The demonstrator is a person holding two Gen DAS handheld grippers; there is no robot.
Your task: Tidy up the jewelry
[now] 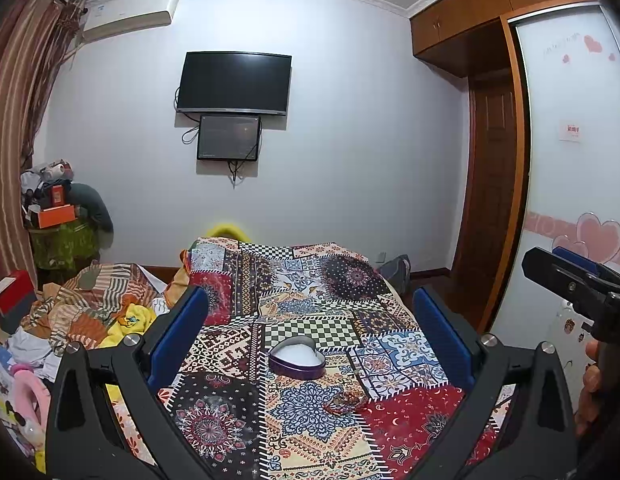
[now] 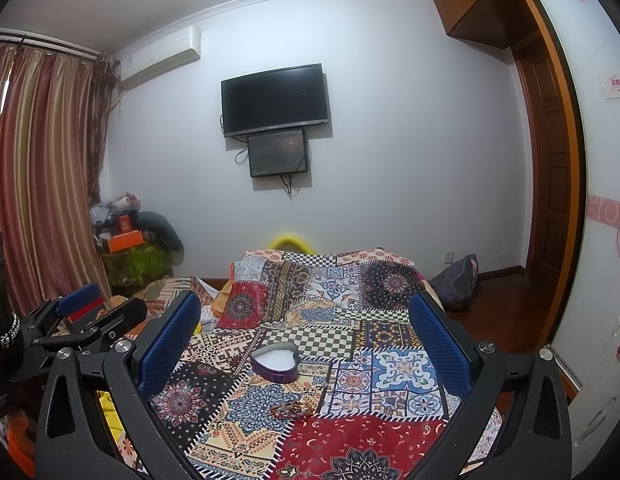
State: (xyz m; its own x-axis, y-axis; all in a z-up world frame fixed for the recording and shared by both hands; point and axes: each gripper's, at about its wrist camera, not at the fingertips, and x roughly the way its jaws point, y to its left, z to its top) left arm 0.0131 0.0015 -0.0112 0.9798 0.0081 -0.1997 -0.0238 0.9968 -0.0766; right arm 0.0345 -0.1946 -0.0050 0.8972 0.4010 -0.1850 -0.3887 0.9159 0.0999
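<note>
An open purple heart-shaped box (image 1: 297, 361) with a white lining sits on the patchwork cloth (image 1: 246, 352); it also shows in the right wrist view (image 2: 275, 362). A small heap of beaded jewelry (image 1: 344, 401) lies on the cloth just in front of the box, seen too in the right wrist view (image 2: 291, 410). My left gripper (image 1: 310, 320) is open and empty, held above the cloth with the box between its blue pads. My right gripper (image 2: 304, 326) is open and empty too, hovering the same way. Each gripper shows at the edge of the other's view.
The cloth covers a raised surface in a bedroom. Piled clothes and bedding (image 1: 90, 312) lie to the left. A cluttered stand (image 1: 58, 220) is by the curtain (image 2: 42, 168). A wardrobe door (image 1: 570, 160) stands right, a bag (image 2: 456, 280) on the floor.
</note>
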